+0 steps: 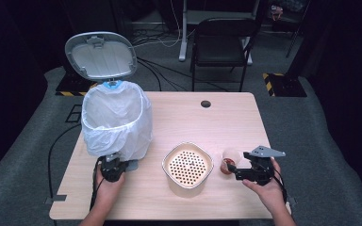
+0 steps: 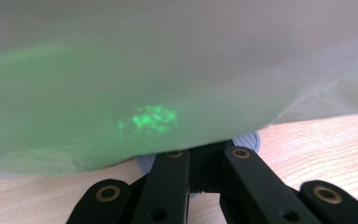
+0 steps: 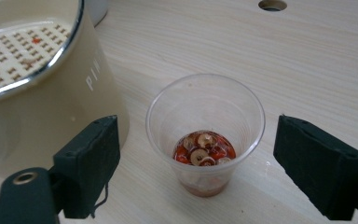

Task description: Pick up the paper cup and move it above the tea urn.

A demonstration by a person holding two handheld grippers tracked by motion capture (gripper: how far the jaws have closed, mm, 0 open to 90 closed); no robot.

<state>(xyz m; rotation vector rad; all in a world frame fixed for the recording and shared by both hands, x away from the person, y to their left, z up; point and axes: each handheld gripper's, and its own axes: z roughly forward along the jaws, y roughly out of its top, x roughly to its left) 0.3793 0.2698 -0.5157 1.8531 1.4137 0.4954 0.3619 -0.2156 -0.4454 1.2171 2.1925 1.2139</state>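
Jaws, right gripper (image 3: 196,163): spread wide, one pad on each side of a clear plastic cup (image 3: 205,133), neither pad touching it. Jaws, left gripper (image 1: 111,168): pressed together at the foot of a bin, under the hanging white bag (image 2: 158,79); whether anything is pinched cannot be told.

Surface (image 1: 179,115): pale wood, cable hole (image 1: 205,103) near the far edge; the far half is seen bare, with open room between bin and right edge.

Cup: upright on the surface, just beside a cream container (image 1: 187,167), near the front right; a little red liquid with round sliced pieces is seen at the bottom.

Cream container: centre front, topped by a perforated insert with a few red flecks.

Bin (image 1: 117,120): left side, lined with the white bag, grey lid (image 1: 101,55) raised upright behind; contents not visible.
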